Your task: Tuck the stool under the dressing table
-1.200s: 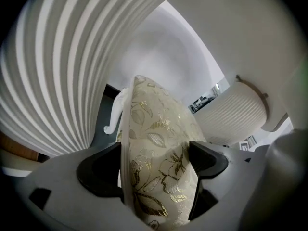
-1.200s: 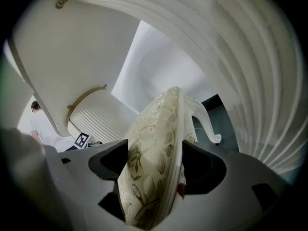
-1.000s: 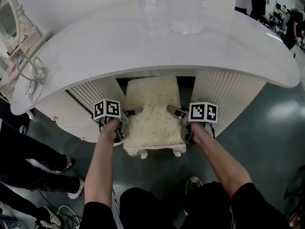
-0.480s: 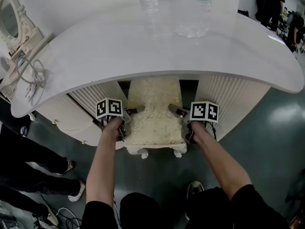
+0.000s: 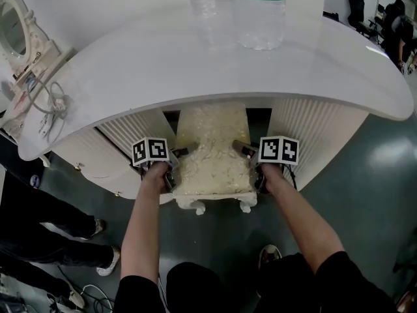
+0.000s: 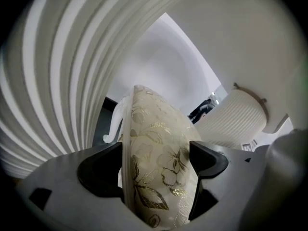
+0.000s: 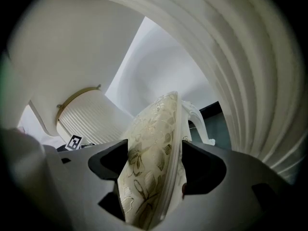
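we've got the left gripper (image 5: pixel 176 155) and right gripper (image 5: pixel 242 151) clamped on the stool (image 5: pixel 212 165) side edges, seat half under the dressing table (image 5: pixel 163 70), narrow gaps either side, top-of-frame bottle (image 5: pixel 257 8) green label unreadable

Your right gripper (image 7: pixel 155 163) clamped on the edge of the stool (image 7: pixel 156 121) seat — cream cushion with gold florals, a carved white leg (image 7: pixel 196 119) beyond, ribbed side of the dressing table (image 7: pixel 240 76) close at right, dark floor (image 7: pixel 222 124) between them.
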Tool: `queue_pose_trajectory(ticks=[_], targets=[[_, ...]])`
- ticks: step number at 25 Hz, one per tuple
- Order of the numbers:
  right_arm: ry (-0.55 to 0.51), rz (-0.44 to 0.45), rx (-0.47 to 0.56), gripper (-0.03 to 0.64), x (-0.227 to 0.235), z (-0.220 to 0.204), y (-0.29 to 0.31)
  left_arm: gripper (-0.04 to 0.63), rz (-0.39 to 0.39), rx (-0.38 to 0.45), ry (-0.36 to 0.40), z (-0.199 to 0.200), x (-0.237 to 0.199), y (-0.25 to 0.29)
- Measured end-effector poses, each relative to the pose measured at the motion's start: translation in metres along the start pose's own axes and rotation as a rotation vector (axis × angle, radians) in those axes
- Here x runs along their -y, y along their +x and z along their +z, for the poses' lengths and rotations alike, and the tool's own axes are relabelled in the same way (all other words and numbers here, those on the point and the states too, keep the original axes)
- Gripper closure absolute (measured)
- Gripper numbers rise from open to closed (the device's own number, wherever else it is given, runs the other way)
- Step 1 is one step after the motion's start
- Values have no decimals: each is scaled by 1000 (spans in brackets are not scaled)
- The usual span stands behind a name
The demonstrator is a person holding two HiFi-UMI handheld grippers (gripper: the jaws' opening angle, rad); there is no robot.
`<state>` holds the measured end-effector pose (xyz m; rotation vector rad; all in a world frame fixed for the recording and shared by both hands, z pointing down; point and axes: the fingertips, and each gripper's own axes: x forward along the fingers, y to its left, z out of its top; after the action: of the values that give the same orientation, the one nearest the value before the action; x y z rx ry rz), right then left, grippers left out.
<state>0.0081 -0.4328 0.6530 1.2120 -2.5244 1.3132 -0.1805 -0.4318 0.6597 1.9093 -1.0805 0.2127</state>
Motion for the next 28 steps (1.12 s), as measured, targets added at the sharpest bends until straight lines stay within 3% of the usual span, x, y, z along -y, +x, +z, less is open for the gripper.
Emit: queue_pose_trajectory(ticks=[6, 12, 18, 22, 24, 28], targets=[[-82, -29, 26, 287, -3, -3, -10, 164, -2, 29, 53, -1, 5, -16], [-211, -74, 24, 287, -13, -8, -20, 164, 54, 86, 144, -1, 11, -37], [-376, -102, 69, 287, -36, 1, -36, 166, 137, 152, 316, -3, 25, -62], [-544, -103, 108, 288, -68, 9, -50, 176, 258, 215, 436, -4, 31, -85], [-614, -90, 117, 288, -85, 7, -54, 209, 307, 254, 482, -5, 36, -96], [-721, -60, 115, 293, -112, -1, -57, 341, 339, 330, 545, -9, 54, -111]])
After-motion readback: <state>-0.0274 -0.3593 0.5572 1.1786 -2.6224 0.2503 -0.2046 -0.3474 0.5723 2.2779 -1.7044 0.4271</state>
